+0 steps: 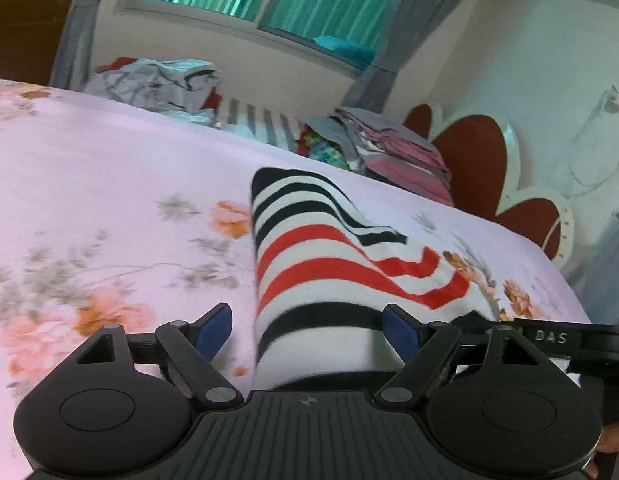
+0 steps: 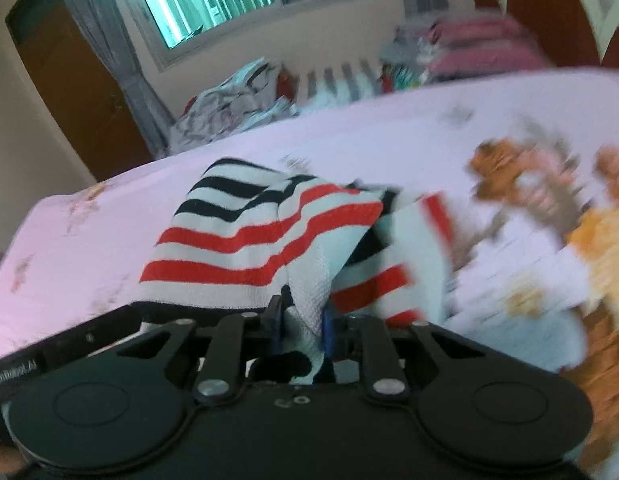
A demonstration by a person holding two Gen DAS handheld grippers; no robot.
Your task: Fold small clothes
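The striped garment point(image 1: 309, 264) lies on the bed point(image 1: 109, 184), spread over the floral sheet directly ahead of both grippers. In the right wrist view, the right gripper point(image 2: 302, 322) has its jaws drawn nearly together on a bunched fold of the garment's near edge; white knit fabric fills the narrow gap between the blue pads point(image 2: 328, 326), so a grip on the cloth is judged secured. The left gripper point(image 1: 307, 330) stands with its jaws wide apart, and the garment's near portion runs between and beneath the blue pads point(image 1: 399, 330) without either pad pressing on it; it holds nothing. From the left gripper the garment's long axis runs away and slightly to the left, its far black-striped end well ahead and a loose flap trailing off to the right. The right gripper's frame shows at the right of the left gripper, just beside it. The next move, in my judgement, depends on the left gripper closing on that near edge, since it already straddles the cloth.
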